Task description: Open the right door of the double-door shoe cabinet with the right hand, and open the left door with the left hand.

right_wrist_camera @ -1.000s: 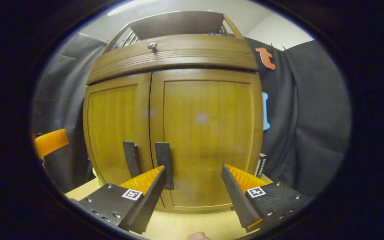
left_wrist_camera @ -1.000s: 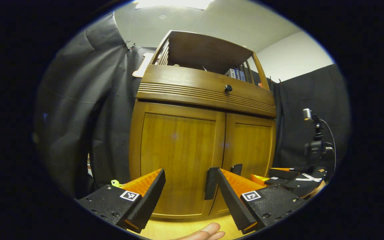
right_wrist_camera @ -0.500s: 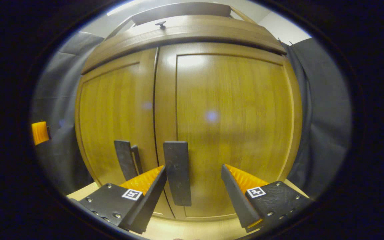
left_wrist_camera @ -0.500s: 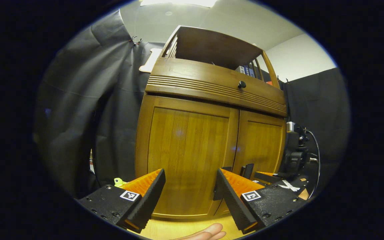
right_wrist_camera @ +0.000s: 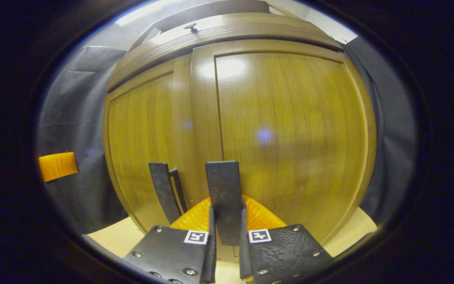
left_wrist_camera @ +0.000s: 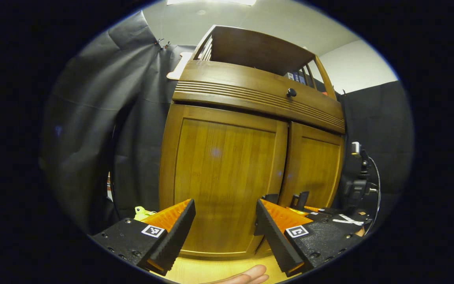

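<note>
The wooden shoe cabinet has both doors flush. In the left gripper view, my left gripper [left_wrist_camera: 225,221] is open in front of the left door [left_wrist_camera: 223,173], whose dark handle [left_wrist_camera: 269,197] peeks out behind one of its fingers. Farther right, the right gripper [left_wrist_camera: 329,215] sits at the right door's handle [left_wrist_camera: 302,199]. In the right gripper view, my right gripper [right_wrist_camera: 226,234] is shut on the right door's flat dark handle [right_wrist_camera: 223,193], both fingers pressing its sides. The left door's handle [right_wrist_camera: 164,193] stands just beside it, and a piece of the left gripper [right_wrist_camera: 57,165] shows far left.
A drawer with a dark knob [left_wrist_camera: 291,93] runs above the doors, under an open shelf holding boxes [left_wrist_camera: 294,77]. The cabinet stands on a light wooden surface [left_wrist_camera: 211,270]. A camera on a stand [left_wrist_camera: 359,185] is to the right, a small yellow-green object [left_wrist_camera: 143,213] to the left.
My right gripper came up to the right door and went from open to shut on its handle. The left gripper drifted slightly and stayed open.
</note>
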A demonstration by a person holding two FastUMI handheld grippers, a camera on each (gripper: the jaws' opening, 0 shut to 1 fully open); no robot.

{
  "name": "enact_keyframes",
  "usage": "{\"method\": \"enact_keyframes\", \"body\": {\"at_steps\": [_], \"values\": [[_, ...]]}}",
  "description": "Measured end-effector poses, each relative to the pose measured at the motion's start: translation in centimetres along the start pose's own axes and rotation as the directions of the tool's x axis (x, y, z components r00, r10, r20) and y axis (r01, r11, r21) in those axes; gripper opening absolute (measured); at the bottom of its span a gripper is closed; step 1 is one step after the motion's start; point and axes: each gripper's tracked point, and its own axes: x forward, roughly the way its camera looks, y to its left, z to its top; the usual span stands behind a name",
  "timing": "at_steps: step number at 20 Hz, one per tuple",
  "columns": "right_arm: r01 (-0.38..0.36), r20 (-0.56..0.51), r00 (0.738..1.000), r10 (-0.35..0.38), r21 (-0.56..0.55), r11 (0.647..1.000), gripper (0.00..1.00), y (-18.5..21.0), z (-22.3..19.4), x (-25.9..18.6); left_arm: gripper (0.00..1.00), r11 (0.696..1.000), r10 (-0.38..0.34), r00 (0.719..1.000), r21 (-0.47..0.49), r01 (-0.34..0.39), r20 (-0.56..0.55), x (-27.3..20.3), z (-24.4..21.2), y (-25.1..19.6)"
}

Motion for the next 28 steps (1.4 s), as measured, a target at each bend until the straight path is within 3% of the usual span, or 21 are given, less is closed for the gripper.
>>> {"method": "enact_keyframes", "body": {"at_steps": [7, 8, 16, 20, 28], "values": [[-0.124, -0.015, 0.992, 0.124, 0.021, 0.992, 0.23, 0.5, -0.6, -3.7, 0.96, 0.999, 0.015, 0.999, 0.029, -0.016, 0.029, -0.7, 0.7, -0.4], [-0.130, -0.022, 0.991, 0.130, 0.011, 0.991, 0.23, 0.4, -0.6, -4.0, 0.92, 1.000, 0.009, 1.000, 0.029, -0.010, 0.029, -0.8, 0.6, -0.7], [-0.164, -0.036, 0.986, 0.164, -0.007, 0.986, 0.23, -0.8, -0.9, -7.8, 0.92, 0.997, -0.045, 0.999, 0.070, 0.044, 0.006, -0.8, -0.5, -3.7], [-0.180, -0.022, 0.983, 0.180, -0.021, 0.983, 0.23, -1.5, -0.8, -9.1, 0.96, 0.996, -0.031, 1.000, 0.082, 0.031, -0.004, -0.7, -1.0, -4.0], [-0.192, -0.011, 0.981, 0.192, -0.009, 0.981, 0.23, -3.9, -1.1, -12.9, 0.92, 0.993, -0.034, 0.999, 0.115, 0.036, -0.024, -0.4, -2.1, -5.3]]}}
